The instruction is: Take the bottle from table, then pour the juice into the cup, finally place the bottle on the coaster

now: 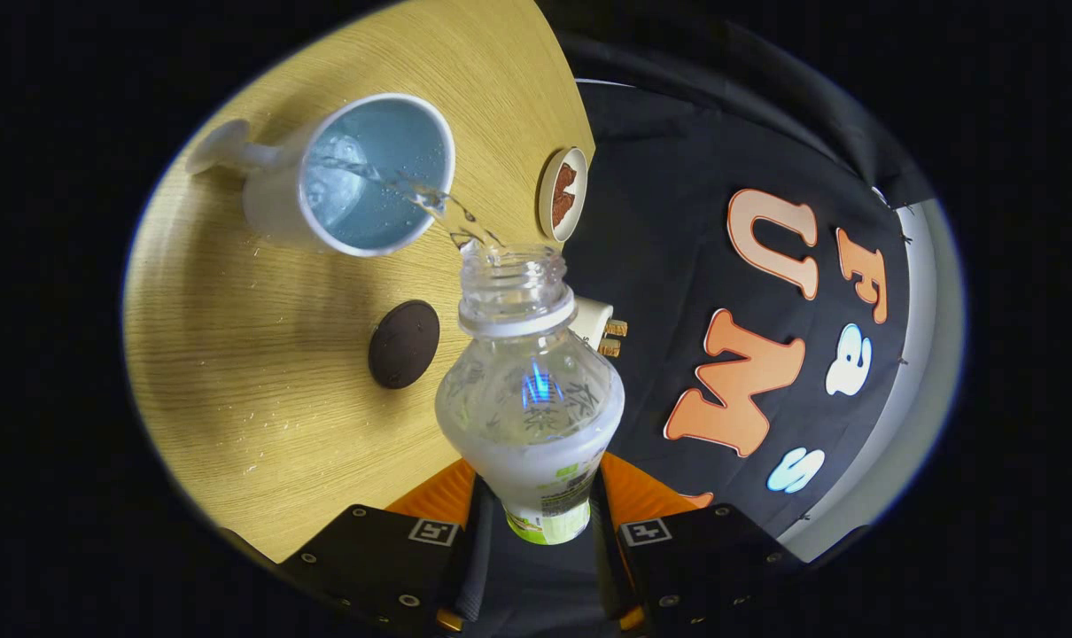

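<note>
Between the two fingers of the gripper [536,505], closed against its sides, sits the clear bottle [530,390], tipped forward. Liquid streams from its open mouth into the white cup [359,177] beyond. Beside the bottle, a dark round coaster [403,344] lies on the wooden table [235,354].

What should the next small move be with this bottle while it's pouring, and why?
Probably hold the tilt a little longer, then roll the bottle back upright. The fingers are shut on its lower body, and a clear stream runs from its open mouth into the white cup, which already holds liquid. Little seems left in the bottle, and droplets dot the table near the dark coaster.
</note>
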### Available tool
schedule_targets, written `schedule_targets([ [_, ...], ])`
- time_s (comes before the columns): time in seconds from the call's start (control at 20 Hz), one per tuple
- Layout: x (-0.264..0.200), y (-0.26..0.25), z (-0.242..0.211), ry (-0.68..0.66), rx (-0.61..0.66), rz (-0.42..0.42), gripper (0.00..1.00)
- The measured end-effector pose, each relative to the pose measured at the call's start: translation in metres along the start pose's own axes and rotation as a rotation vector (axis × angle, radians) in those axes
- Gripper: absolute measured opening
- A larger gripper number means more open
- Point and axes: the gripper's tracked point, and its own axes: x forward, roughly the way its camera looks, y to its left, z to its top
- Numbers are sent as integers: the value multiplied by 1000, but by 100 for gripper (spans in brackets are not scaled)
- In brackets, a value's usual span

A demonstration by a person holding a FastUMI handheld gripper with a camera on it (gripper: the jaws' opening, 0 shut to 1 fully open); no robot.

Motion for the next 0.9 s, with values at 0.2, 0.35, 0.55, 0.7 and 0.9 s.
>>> schedule_targets([
  [0.2,0,-1,1,-1,-4,4,52],
  [0.35,0,-2,2,-3,-15,5,52],
  [0.55,1,-3,1,-3,-21,4,52],
  [0.7,2,-3,1,-7,-34,9,52],
  [0.9,3,-3,2,-9,-49,17,52],
])
